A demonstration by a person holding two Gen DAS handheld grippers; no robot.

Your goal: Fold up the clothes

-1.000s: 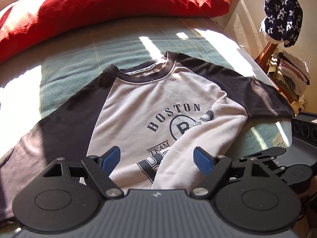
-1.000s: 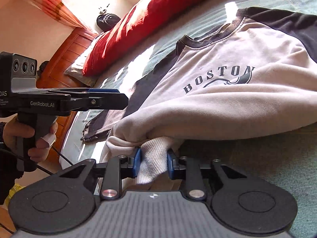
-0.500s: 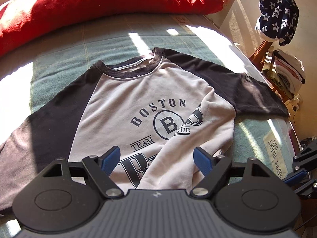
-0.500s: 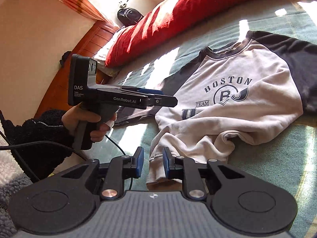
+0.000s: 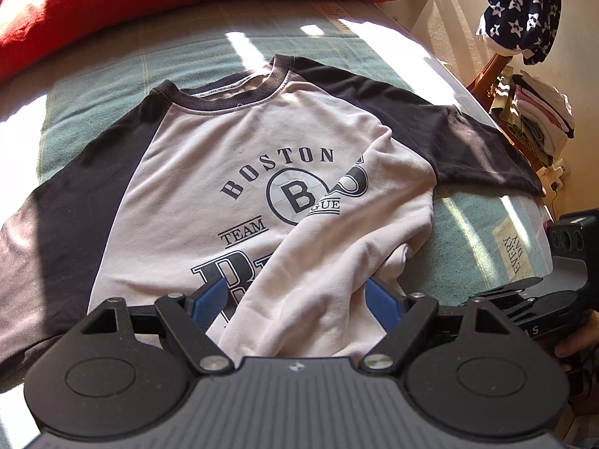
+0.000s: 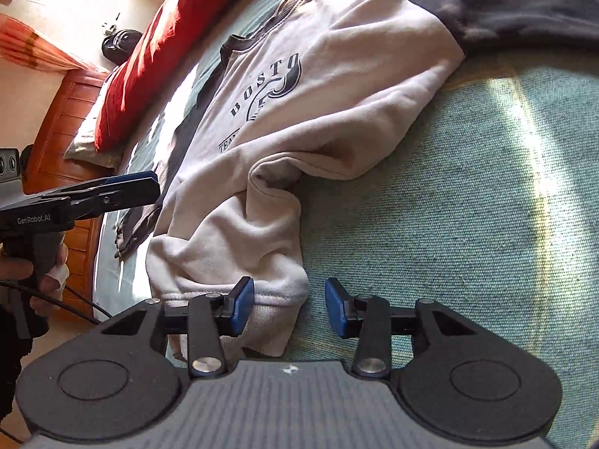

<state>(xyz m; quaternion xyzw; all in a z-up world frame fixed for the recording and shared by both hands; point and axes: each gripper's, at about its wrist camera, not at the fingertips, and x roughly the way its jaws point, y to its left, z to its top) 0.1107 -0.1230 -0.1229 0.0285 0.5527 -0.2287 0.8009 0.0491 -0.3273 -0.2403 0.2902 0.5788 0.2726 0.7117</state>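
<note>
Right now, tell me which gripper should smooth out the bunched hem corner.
Probably right. The right gripper sits at the sweatshirt's bunched hem corner, its jaws opening with the ribbed edge between them. The left gripper hovers open over the folded middle, farther from that corner.

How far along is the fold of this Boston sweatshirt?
Early. Done: the sweatshirt lies face up on the bed, one bottom corner thrown across the print. In hand: the right tongs are opening, the hem loose between them; the left tongs hover open. Left: both dark sleeves are unfolded.
</note>
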